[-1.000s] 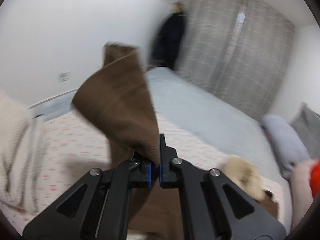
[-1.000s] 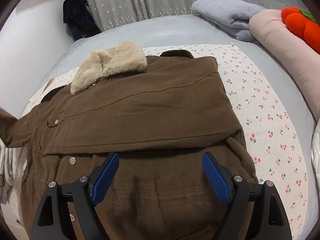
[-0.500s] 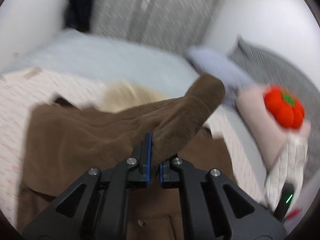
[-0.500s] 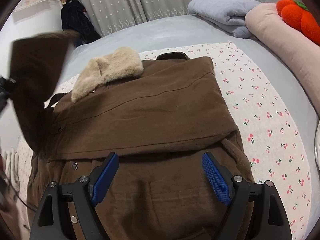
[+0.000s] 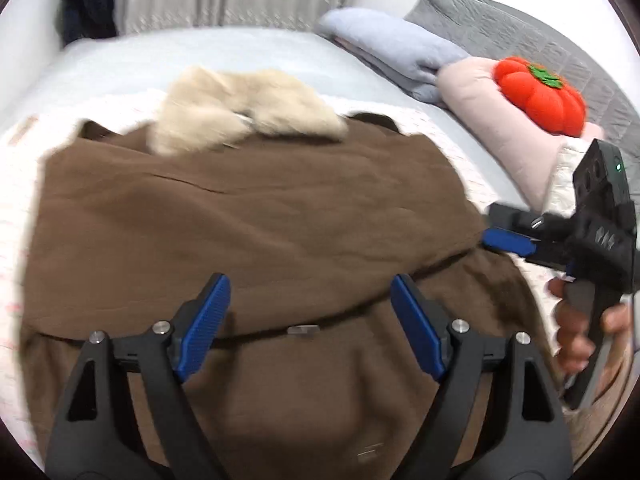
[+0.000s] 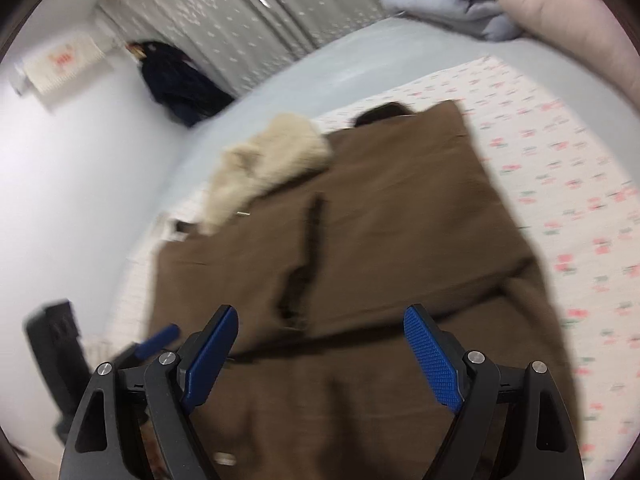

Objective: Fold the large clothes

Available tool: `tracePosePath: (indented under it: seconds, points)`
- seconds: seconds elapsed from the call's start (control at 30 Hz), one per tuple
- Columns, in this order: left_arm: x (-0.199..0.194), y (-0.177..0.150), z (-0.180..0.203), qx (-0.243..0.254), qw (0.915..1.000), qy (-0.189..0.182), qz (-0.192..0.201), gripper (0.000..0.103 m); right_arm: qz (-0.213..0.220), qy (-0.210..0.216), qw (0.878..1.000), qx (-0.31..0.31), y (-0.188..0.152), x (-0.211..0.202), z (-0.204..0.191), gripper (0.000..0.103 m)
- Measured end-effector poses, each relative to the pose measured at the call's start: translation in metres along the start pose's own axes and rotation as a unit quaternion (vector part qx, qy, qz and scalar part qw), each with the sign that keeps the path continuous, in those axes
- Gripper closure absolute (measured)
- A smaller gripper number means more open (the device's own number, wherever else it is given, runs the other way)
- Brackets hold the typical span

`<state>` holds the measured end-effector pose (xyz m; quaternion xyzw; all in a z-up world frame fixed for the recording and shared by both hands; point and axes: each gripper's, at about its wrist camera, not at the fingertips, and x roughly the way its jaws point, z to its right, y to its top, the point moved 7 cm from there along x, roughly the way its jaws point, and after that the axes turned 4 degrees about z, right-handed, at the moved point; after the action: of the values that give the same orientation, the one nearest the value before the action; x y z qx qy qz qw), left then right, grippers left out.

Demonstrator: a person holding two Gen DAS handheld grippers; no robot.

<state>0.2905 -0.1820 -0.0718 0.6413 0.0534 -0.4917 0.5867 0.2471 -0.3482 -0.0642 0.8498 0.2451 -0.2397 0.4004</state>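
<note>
A brown coat (image 5: pixel 256 220) with a cream fur collar (image 5: pixel 240 116) lies on the bed, both sleeves folded across its front. It also shows in the right wrist view (image 6: pixel 380 240), with the collar (image 6: pixel 264 160) at its far end. My left gripper (image 5: pixel 310 324) is open and empty just above the coat's lower half. My right gripper (image 6: pixel 320 356) is open and empty over the coat's lower part. In the left wrist view the right gripper (image 5: pixel 508 240) sits at the coat's right edge, held by a hand. The left gripper's blue pad (image 6: pixel 160 340) shows at the coat's left edge.
The coat rests on a cherry-print sheet (image 6: pixel 560 160) over a pale blue bed (image 5: pixel 160 60). A folded blue blanket (image 5: pixel 392 48), a pink pillow (image 5: pixel 480 92) and an orange pumpkin cushion (image 5: pixel 540 96) lie at the right. Curtains (image 6: pixel 280 12) and a dark garment (image 6: pixel 176 76) stand beyond.
My left gripper carried the sleeve across the coat, laid it down and opened. The right gripper stayed open and shifted slightly over the coat.
</note>
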Motion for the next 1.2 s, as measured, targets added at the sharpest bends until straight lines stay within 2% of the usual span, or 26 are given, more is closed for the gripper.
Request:
tracePosePath:
  seconds: [0.07, 0.13, 0.2, 0.23, 0.3, 0.37, 0.47, 0.57, 0.63, 0.67, 0.7, 0.73, 0.77, 0.83, 0.93, 1.03, 1.07, 1.1, 1.17, 1.2]
  points:
    - [-0.002, -0.001, -0.026, 0.000, 0.9991, 0.043, 0.006, 0.020, 0.004, 0.045, 0.999, 0.018, 0.001, 0.007, -0.009, 0.019]
    - [-0.003, 0.001, -0.063, -0.015, 0.9960, 0.087, 0.009, 0.020, -0.002, 0.066, 0.997, 0.031, 0.000, 0.019, -0.016, 0.031]
    - [-0.002, 0.003, -0.097, -0.021, 0.9917, 0.126, 0.013, 0.020, -0.019, 0.077, 0.996, 0.031, -0.005, 0.036, -0.022, 0.049]
    - [-0.001, 0.004, -0.113, -0.019, 0.9882, 0.152, 0.014, 0.021, -0.030, 0.080, 0.996, 0.029, -0.009, 0.047, -0.026, 0.054]
    - [0.004, 0.009, -0.146, -0.045, 0.9808, 0.190, 0.012, 0.031, -0.049, 0.076, 0.996, 0.025, -0.018, 0.067, -0.028, 0.074]
    - [0.008, 0.013, -0.168, -0.088, 0.9797, 0.180, 0.011, 0.039, -0.054, 0.053, 0.997, 0.012, -0.025, 0.075, -0.025, 0.090]
    - [0.010, 0.028, -0.182, -0.107, 0.9796, 0.167, 0.032, 0.040, -0.031, 0.041, 0.999, -0.008, -0.020, 0.067, -0.032, 0.093]
    - [0.024, 0.038, -0.189, -0.095, 0.9795, 0.174, 0.038, 0.040, 0.017, 0.045, 0.997, -0.068, -0.008, 0.043, -0.058, 0.093]
    - [0.044, 0.031, -0.202, -0.102, 0.9745, 0.200, 0.013, 0.039, 0.027, 0.048, 0.995, -0.083, -0.007, 0.040, -0.061, 0.093]
    - [0.056, 0.022, -0.212, -0.109, 0.9713, 0.212, -0.007, 0.038, 0.021, 0.042, 0.996, -0.079, -0.009, 0.044, -0.055, 0.093]
    - [0.071, 0.008, -0.222, -0.114, 0.9673, 0.224, -0.032, 0.028, 0.009, 0.030, 0.997, -0.072, -0.013, 0.052, -0.045, 0.093]
    - [0.074, 0.001, -0.227, -0.125, 0.9664, 0.224, -0.017, 0.025, -0.021, 0.003, 0.998, -0.063, -0.024, 0.067, -0.028, 0.094]
    - [0.073, 0.000, -0.230, -0.134, 0.9647, 0.227, -0.008, 0.020, -0.042, 0.004, 0.998, -0.052, -0.030, 0.078, -0.019, 0.094]
    - [0.073, 0.000, -0.233, -0.147, 0.9640, 0.222, -0.014, 0.020, -0.042, 0.026, 0.998, -0.024, -0.033, 0.082, -0.010, 0.094]
    - [0.062, 0.001, -0.231, -0.159, 0.9618, 0.222, -0.019, 0.019, -0.046, 0.025, 0.998, -0.024, -0.030, 0.075, -0.014, 0.091]
    - [0.037, -0.007, -0.226, -0.180, 0.9574, 0.224, -0.030, 0.019, -0.051, 0.003, 0.998, -0.044, -0.028, 0.073, -0.023, 0.075]
    - [0.026, -0.012, -0.221, -0.179, 0.9581, 0.220, -0.039, 0.019, -0.052, -0.008, 0.997, -0.058, -0.026, 0.065, -0.026, 0.061]
    - [0.018, -0.016, -0.217, -0.175, 0.9589, 0.218, -0.048, 0.019, -0.050, -0.020, 0.996, -0.071, -0.026, 0.058, -0.032, 0.042]
    - [-0.009, -0.029, -0.205, -0.145, 0.9617, 0.223, -0.066, 0.019, -0.037, -0.032, 0.995, -0.092, -0.028, 0.040, -0.038, 0.028]
    - [-0.021, -0.034, -0.203, -0.130, 0.9624, 0.228, -0.068, 0.019, -0.035, -0.037, 0.994, -0.099, -0.032, 0.030, -0.041, 0.027]
